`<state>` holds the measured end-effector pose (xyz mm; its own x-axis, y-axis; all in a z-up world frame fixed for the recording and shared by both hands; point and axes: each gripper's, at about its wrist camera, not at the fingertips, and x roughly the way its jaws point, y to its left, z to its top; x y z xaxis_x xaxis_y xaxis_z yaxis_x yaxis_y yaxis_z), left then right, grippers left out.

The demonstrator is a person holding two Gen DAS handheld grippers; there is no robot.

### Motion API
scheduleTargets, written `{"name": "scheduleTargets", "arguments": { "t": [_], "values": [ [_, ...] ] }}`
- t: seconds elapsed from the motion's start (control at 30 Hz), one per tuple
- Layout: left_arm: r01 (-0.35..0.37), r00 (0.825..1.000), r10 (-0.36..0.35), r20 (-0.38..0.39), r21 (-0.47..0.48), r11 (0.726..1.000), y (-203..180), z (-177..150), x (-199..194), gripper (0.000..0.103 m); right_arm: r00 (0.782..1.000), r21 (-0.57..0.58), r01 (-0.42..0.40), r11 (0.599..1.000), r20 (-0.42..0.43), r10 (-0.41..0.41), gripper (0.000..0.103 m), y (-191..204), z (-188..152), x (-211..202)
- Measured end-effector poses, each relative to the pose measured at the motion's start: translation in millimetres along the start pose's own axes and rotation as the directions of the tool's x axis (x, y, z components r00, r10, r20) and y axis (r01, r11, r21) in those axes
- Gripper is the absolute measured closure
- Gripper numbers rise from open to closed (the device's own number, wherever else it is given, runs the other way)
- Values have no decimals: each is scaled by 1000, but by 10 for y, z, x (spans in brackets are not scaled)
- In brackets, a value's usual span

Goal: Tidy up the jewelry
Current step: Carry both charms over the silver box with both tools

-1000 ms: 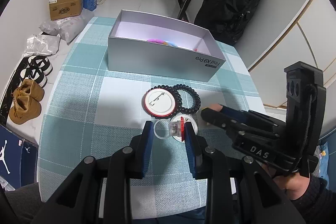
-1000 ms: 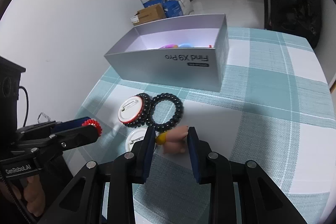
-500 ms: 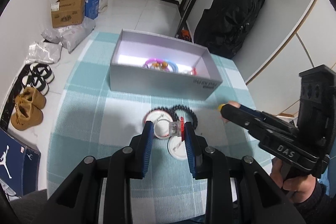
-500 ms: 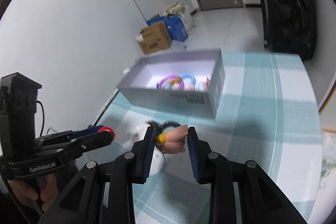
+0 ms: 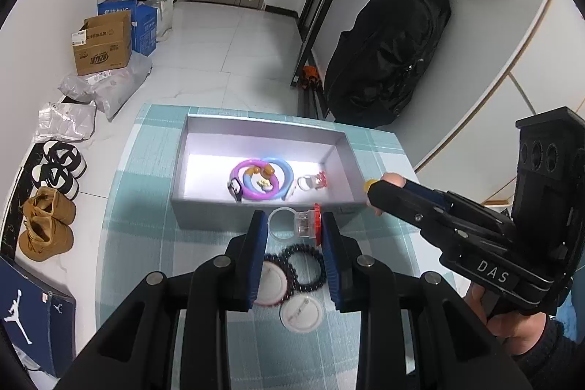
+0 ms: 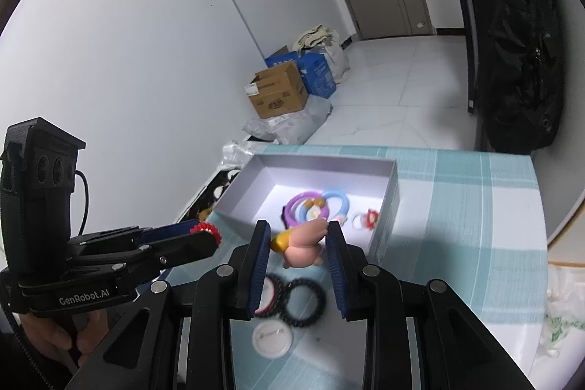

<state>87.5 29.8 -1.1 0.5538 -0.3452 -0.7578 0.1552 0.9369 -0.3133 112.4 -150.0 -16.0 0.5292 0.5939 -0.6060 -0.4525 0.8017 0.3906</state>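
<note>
Left wrist view: the left tool point(image 5: 292, 225) sits at lower centre of the frame, its blue pads clamped on a clear ring with a red flower top point(image 5: 297, 223), held in the air in front of the near wall of the grey open box point(image 5: 263, 214). The box lies on the teal checked surface point(image 5: 139, 243) in the middle of the frame and holds a purple bangle point(image 5: 252, 180), a blue bangle point(image 5: 281, 170) and another small clear ring with a red top point(image 5: 312, 181). Below the raised ring, on the surface, lie a black beaded bracelet point(image 5: 305, 267), a red-rimmed pin badge point(image 5: 268, 284) encircled by a second beaded bracelet, and a white pin badge point(image 5: 301, 315). At the right edge the right tool point(image 5: 376, 190) reaches toward the box's right end.

Right wrist view: the right tool point(image 6: 298, 245) grips a pink pig-like figurine with a yellow part point(image 6: 301, 243) between its pads, held above the surface in front of the box point(image 6: 387, 229). The left tool point(image 6: 210, 234) enters from the lower left, the red flower showing at its tip.
</note>
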Motion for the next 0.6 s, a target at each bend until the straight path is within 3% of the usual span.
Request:
{"name": "scheduleTargets", "arguments": {
  "t": [0.33,0.6],
  "values": [
    [2,1000,-2,2,8,1000,52,381,294,79,1000,-8,-11,1000,23,11,74,-149,300,200],
    [3,1000,-4,-28,-13,1000,184,433,517,79,1000,-17,-26,1000,-7,26,74,-247,412,451]
  ]
}}
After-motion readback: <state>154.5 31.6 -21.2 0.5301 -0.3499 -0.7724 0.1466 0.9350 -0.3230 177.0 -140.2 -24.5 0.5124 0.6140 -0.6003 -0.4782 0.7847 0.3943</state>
